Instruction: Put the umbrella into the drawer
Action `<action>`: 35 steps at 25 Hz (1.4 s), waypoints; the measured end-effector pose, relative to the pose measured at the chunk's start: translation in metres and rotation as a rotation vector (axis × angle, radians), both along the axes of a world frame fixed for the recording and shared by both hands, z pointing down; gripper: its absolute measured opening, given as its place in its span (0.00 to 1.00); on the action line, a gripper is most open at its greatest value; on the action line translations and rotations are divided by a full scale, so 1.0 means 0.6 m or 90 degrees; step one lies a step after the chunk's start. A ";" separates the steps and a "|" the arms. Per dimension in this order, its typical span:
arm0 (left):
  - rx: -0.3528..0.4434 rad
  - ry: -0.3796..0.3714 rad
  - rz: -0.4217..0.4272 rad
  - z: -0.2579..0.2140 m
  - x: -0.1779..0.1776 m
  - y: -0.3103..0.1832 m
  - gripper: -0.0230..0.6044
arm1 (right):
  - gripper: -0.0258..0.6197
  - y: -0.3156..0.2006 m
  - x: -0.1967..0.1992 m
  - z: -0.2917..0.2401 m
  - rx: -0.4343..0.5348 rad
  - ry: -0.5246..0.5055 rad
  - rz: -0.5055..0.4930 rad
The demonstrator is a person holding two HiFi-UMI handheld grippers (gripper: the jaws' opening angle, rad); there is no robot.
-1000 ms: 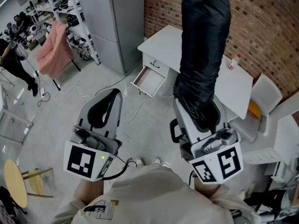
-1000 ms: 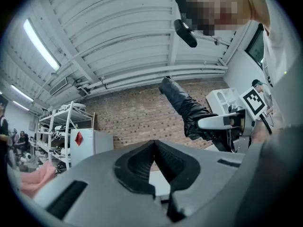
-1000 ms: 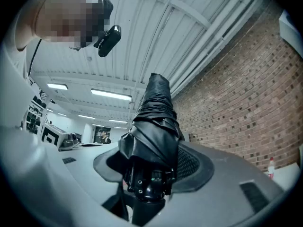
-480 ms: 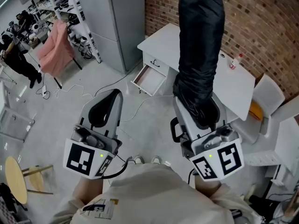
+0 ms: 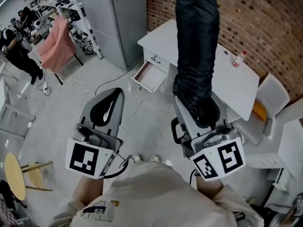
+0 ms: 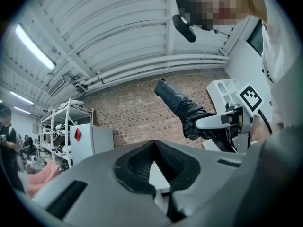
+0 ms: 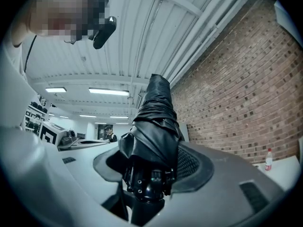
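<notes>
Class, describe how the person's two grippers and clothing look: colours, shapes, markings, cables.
Left gripper and right gripper are pale grey moulded shells with black ribbed pads. Each carries a white cube with black square markers. A black cable loops off the left one. The person wears a cream top.

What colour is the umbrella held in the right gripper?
Black all over. The umbrella shows best in the head view.

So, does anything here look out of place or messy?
Nothing spilled or broken. The drawer hangs open, and loose cables snake across the floor. The folded umbrella sits clamped in the right gripper; the left gripper is shut, empty.
</notes>
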State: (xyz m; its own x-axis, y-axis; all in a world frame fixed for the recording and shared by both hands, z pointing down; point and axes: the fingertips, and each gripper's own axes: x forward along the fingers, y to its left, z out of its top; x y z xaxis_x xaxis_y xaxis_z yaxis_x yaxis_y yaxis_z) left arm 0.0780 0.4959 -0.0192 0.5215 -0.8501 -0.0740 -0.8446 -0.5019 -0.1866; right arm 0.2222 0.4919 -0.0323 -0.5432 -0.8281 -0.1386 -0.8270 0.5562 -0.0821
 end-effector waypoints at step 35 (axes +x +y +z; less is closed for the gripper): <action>-0.006 0.019 -0.019 0.081 -0.012 -0.114 0.05 | 0.43 -0.138 -0.028 0.086 -0.020 0.005 -0.044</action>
State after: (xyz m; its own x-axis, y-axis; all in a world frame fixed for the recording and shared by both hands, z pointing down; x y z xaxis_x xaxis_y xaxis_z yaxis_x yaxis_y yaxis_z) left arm 0.0711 0.4277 0.0292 0.4931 -0.8662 -0.0805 -0.8646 -0.4776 -0.1564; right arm 0.2052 0.4092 0.0192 -0.6003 -0.7924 -0.1087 -0.7874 0.6093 -0.0934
